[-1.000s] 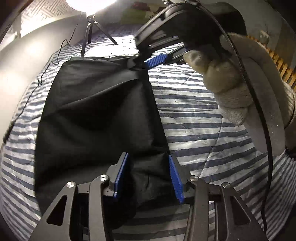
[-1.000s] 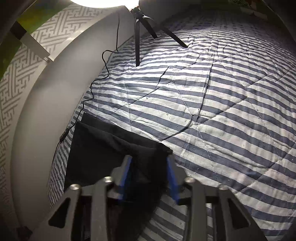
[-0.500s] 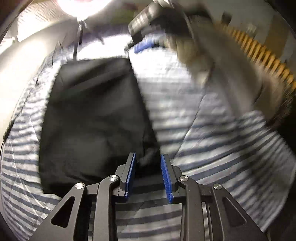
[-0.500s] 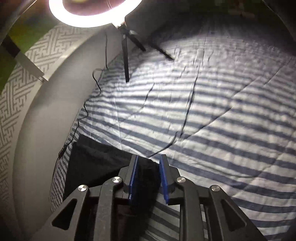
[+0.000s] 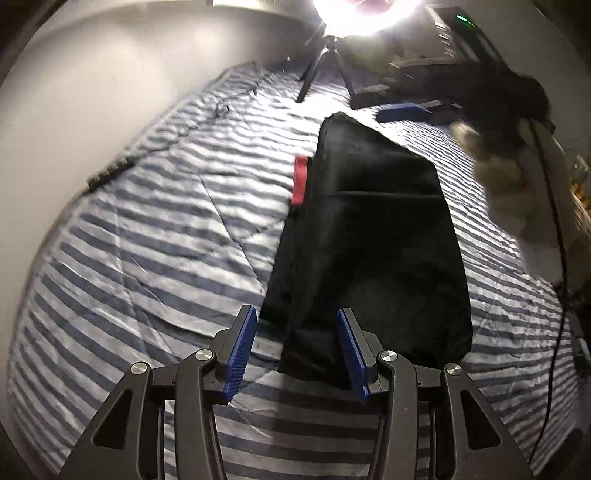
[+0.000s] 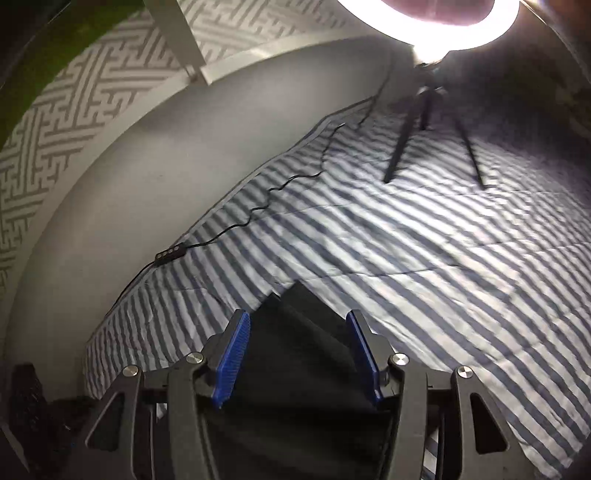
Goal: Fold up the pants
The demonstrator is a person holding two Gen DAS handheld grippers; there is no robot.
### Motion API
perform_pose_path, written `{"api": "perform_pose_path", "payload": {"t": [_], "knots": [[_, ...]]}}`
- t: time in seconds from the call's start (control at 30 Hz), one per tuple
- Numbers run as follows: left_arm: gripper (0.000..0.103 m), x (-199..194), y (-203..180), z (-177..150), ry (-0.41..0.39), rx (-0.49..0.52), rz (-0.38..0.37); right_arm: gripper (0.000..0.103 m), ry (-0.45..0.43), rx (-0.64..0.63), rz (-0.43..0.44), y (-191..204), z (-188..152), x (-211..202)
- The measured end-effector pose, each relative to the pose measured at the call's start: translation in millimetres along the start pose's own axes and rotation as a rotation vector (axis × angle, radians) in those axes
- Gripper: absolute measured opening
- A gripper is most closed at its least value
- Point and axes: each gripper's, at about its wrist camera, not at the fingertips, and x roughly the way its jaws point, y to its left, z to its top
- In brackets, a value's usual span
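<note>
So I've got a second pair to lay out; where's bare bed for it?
Bare striped quilt lies between the grey wall and the folded black pants. Crowded near the ring-light tripod, along the cable, and right of the pants, where the gloved hand hangs.

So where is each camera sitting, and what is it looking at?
Left wrist view: sits on the left tool, looking down along the black pants on the striped bed; a gloved hand with the other tool shows.
Right wrist view: sits on the right tool, over a pants corner, facing the ring light.
Both see pants, bed, light.
</note>
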Motion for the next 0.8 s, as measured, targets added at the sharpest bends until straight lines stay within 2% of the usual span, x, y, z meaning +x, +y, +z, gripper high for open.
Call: {"api": "perform_pose_path", "payload": {"t": [0.1, 0.3, 0.33, 0.37, 0.4, 0.43, 0.47, 0.57, 0.63, 0.73, 0.8], "knots": [[0.049, 7, 2, -5, 0.015, -0.003, -0.031, 0.045, 0.055, -0.045, -0.003, 11, 13, 22], [0.049, 9, -7, -7, 0.03, 0.028, -0.055, 0.044, 0.099, -0.088, -0.062, 17, 21, 43], [0.045, 9, -8, -7, 0.031, 0.031, -0.053, 0.042, 0.104, -0.092, -0.062, 19, 21, 45], [0.04, 9, -9, -8, 0.034, 0.031, -0.063, 0.03, 0.117, -0.106, -0.07, 22, 20, 48], [0.039, 8, -11, -9, 0.038, 0.034, -0.066, 0.026, 0.129, -0.117, -0.082, 24, 19, 50], [0.031, 9, -12, -8, 0.038, 0.035, -0.053, 0.024, 0.133, -0.132, -0.092, 27, 17, 50], [0.025, 9, -12, -8, 0.037, 0.032, -0.045, 0.017, 0.127, -0.145, -0.105, 30, 15, 48], [0.011, 4, -13, -7, 0.014, 0.033, -0.044, 0.009, 0.103, -0.152, -0.149, 34, 13, 39], [0.009, 4, -18, -7, 0.007, 0.053, -0.03, 0.009, 0.076, -0.17, -0.167, 38, 13, 27], [0.008, 10, -22, -7, 0.021, 0.068, -0.005, 0.008, 0.061, -0.105, -0.127, 25, 20, 22], [0.008, 8, -23, -6, 0.012, 0.07, -0.006, 0.007, 0.055, -0.084, -0.15, 18, 21, 26]]}}
